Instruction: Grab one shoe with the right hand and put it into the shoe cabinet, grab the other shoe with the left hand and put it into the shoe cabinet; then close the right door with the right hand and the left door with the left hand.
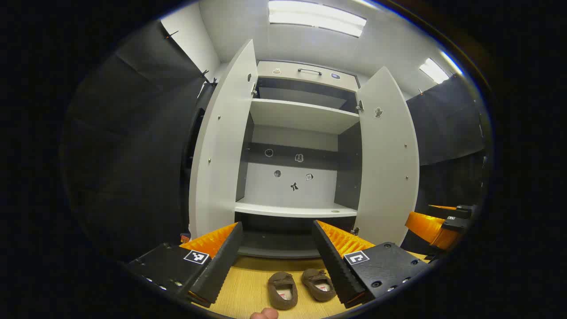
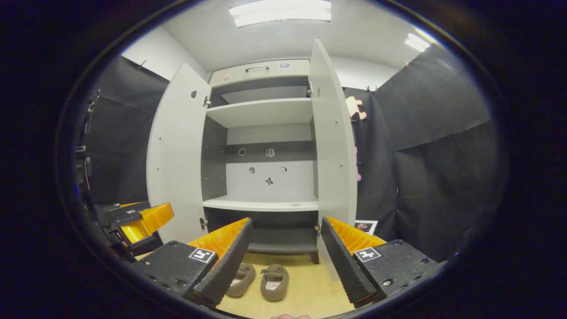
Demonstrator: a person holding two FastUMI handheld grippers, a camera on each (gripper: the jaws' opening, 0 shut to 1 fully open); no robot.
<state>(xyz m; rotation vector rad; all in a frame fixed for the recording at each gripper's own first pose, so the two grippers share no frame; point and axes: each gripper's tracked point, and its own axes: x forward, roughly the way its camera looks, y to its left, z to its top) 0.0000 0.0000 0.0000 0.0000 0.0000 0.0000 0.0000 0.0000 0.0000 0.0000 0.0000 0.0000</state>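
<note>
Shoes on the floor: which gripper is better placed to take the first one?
Right, marginally: the right gripper hangs open with the shoes between its fingers; the left gripper is open too, similarly placed.

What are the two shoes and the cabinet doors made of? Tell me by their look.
The shoes: apparently soft brown suede or felt-like fabric, matte and fuzzy, with no shine; the exact textile is unclear. The cabinet doors: seemingly laminated or painted board, smooth pale grey, flat and evenly lit, with small metal hinges at the edges.

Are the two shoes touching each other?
Apart. The right gripper view shows a strip of floor between the left shoe and the right shoe.
</note>
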